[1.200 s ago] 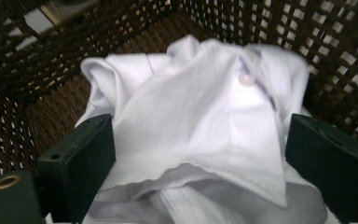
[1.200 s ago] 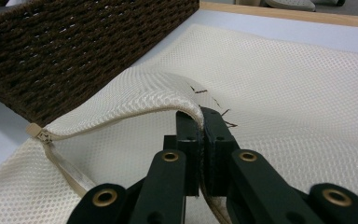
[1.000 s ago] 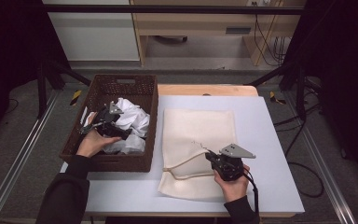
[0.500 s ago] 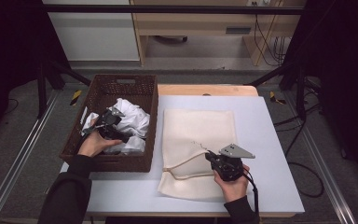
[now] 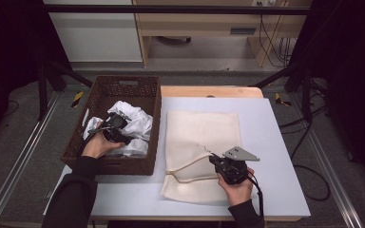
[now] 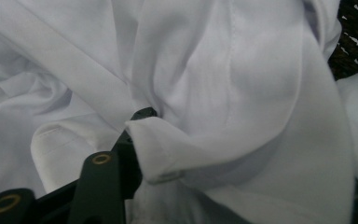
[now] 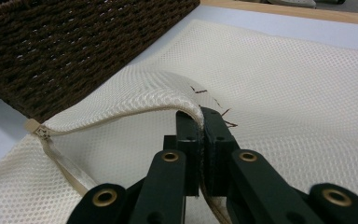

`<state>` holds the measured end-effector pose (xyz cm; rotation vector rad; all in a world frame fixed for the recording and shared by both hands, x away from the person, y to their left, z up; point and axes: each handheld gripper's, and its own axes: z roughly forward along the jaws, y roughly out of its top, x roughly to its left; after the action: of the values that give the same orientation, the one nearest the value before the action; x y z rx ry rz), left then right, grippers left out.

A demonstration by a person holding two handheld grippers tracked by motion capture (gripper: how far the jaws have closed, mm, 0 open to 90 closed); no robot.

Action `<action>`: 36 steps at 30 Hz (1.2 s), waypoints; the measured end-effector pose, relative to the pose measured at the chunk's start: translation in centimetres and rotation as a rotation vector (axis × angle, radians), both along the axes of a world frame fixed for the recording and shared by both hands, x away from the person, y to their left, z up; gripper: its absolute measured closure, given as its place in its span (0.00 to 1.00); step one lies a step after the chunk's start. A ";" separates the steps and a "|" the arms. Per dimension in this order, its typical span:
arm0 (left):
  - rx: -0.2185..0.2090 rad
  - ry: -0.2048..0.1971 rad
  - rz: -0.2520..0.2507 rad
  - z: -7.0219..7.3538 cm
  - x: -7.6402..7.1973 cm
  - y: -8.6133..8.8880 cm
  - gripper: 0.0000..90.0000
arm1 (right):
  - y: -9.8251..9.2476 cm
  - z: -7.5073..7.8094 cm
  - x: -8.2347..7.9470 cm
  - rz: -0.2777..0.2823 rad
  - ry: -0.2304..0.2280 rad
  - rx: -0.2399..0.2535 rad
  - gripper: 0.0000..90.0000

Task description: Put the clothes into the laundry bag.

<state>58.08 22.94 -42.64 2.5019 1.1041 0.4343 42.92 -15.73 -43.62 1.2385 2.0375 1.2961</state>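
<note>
Right gripper is clamped on the lifted edge of the cream mesh laundry bag lying flat on the white table; left gripper, jaws just closing, pinches crumpled white shirt in the brown wicker basket

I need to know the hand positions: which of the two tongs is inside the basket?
The left tongs, among the white cloth in the basket.

The basket is dark brown with a woven pattern, and the cloth inside it is plain white. The mesh bag is cream with a fine net pattern. The table is pale grey, and both grippers' jaws are black.
</note>
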 end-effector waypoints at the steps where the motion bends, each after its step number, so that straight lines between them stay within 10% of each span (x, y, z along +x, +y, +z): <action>1: 0.007 0.011 0.003 0.1 0.0 -0.1 0.55 | 0.0 0.0 0.0 0.002 -0.001 -0.001 0.97; 10: 0.013 0.045 0.052 0.9 -0.9 -0.3 0.77 | 0.0 0.0 0.0 0.000 0.000 0.000 0.97; 36: -0.270 -0.255 0.130 3.7 -3.0 2.4 0.85 | -0.1 0.0 0.0 0.003 0.002 0.002 0.97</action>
<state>55.09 25.33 -38.95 2.0847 1.1422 0.5806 42.89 -15.82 -43.61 1.2383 2.0411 1.2989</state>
